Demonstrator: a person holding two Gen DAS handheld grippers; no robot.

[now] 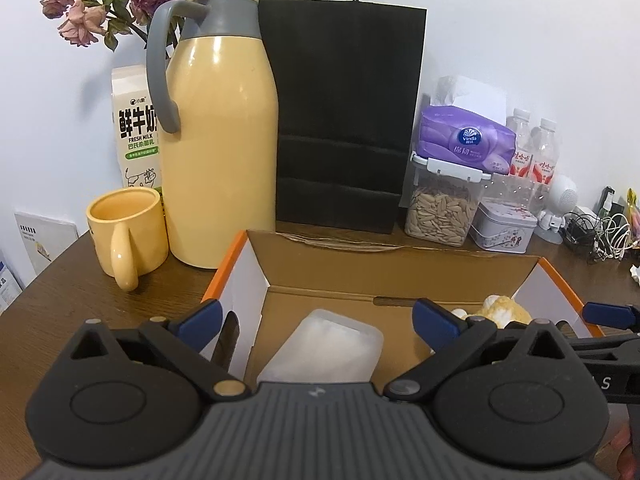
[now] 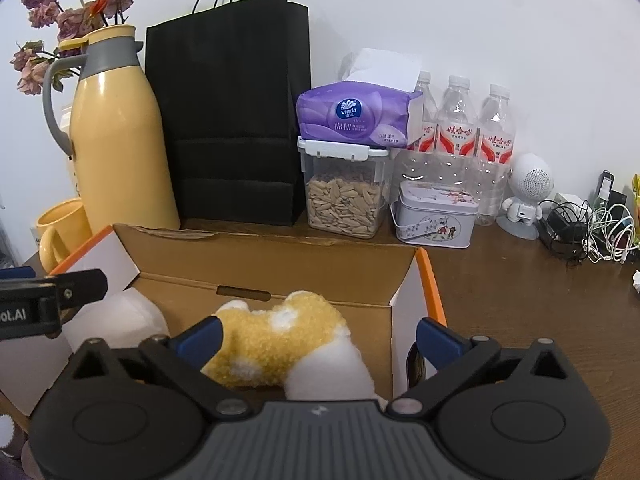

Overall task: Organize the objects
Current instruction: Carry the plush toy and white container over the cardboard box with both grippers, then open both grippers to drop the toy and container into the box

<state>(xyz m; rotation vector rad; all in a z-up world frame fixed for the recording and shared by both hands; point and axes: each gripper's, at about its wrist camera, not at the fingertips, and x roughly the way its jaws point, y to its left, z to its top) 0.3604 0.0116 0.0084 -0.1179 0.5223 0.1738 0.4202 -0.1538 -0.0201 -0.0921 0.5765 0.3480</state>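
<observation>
Both grippers hang over the open box point(image 1: 400, 276), jaws spread wide and clamping nothing. Beneath the left gripper point(image 1: 318, 318) a frosted white block point(image 1: 332, 344) lies on the box floor; beneath the right gripper point(image 2: 320, 340) lies a yellow-and-white plush point(image 2: 280, 336). The box's near-right orange edge point(image 2: 434, 292) borders bare table point(image 2: 540, 300). Behind the box stand a mug point(image 1: 128, 232), jug point(image 1: 222, 140), black bag point(image 1: 340, 120) and a seed jar point(image 2: 344, 200).

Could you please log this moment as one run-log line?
left gripper: open over white case | right gripper: open over plush toy | both items in box
</observation>
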